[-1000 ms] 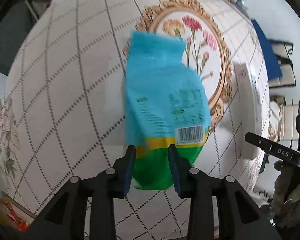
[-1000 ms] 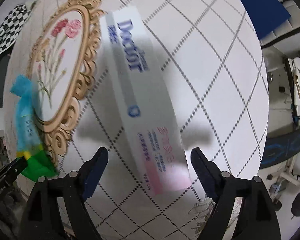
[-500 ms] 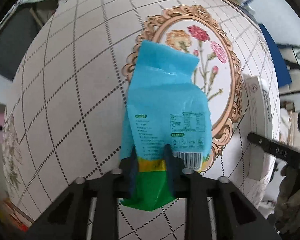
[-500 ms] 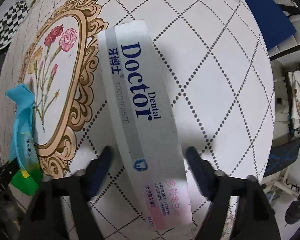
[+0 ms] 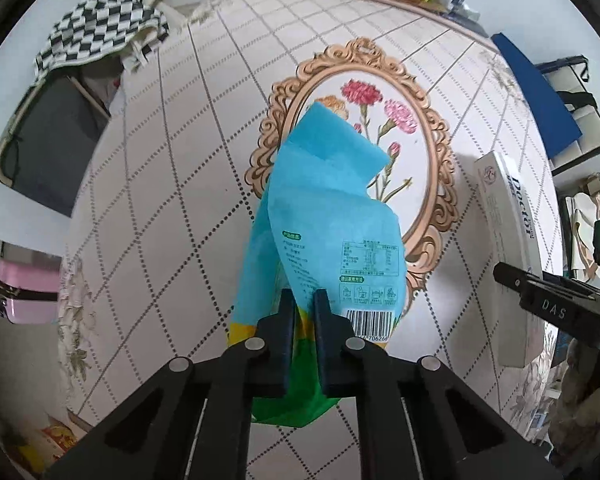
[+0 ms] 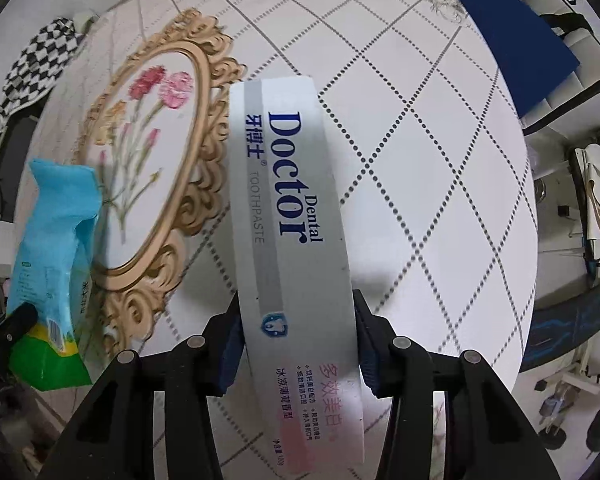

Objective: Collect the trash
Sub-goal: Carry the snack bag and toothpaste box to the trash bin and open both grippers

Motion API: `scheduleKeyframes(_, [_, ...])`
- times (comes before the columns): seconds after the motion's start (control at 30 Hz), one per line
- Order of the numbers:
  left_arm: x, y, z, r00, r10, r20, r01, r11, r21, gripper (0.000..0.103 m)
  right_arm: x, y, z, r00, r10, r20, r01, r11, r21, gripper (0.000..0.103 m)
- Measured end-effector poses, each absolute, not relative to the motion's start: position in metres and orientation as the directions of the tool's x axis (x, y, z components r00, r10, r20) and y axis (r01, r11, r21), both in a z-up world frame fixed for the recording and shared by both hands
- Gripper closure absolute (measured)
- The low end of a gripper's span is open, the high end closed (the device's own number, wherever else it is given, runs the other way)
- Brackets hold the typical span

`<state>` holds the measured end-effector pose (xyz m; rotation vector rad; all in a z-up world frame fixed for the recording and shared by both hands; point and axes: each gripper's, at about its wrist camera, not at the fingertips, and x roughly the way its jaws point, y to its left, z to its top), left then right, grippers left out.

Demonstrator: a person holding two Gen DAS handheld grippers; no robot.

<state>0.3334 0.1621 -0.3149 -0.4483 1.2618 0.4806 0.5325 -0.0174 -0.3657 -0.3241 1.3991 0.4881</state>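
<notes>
Left gripper [image 5: 303,300]: its two black fingers are pinched tight on the lower part of the blue snack bag [image 5: 328,216], just above the bag's yellow and green band.
Blue snack bag: it stands up ahead of the left fingers, crumpled at the top, barcode and printed panel facing the left camera; whether its bottom still touches the cloth I cannot tell.
Right gripper [image 6: 296,320]: both blue-padded fingers press against the long sides of the toothpaste box [image 6: 292,232], clamped on its near half.
Toothpaste box: it runs straight forward between the right fingers, far end reaching toward the gold frame print [image 6: 204,152].
Tablecloth [image 5: 172,184]: white with a dotted diamond grid, under both tools; the oval gold frame with pink flowers lies ahead of the left gripper and forward-left of the right one.
Left view only: the box's narrow end face and side, held to the right of the left gripper by a black finger marked DAS; a checkered cloth [image 5: 96,36] far forward-left.
Right view only: the box's top face with "Dental Doctor Toothpaste"; the bag's folded side edge, far left of the right gripper.
</notes>
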Motion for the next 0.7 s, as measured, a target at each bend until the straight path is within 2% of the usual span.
scheduleKeyframes(0.4, [0.256, 0.132, -0.247, 0.357, 0.170, -0.918, -0.523, 0.851, -0.046, 0.097, 0.422, -0.054, -0.277, 0.179, 0.272, -0.946, -0.499, 0.853, 0.151, 0.054])
scheduleKeyframes(0.7, [0.126, 0.097, -0.219, 0.456, 0.142, -0.879, -0.382, 0.923, -0.049, 0.097, 0.245, -0.104, -0.219, 0.287, 0.332, -0.898, -0.414, 0.889, 0.196, 0.054])
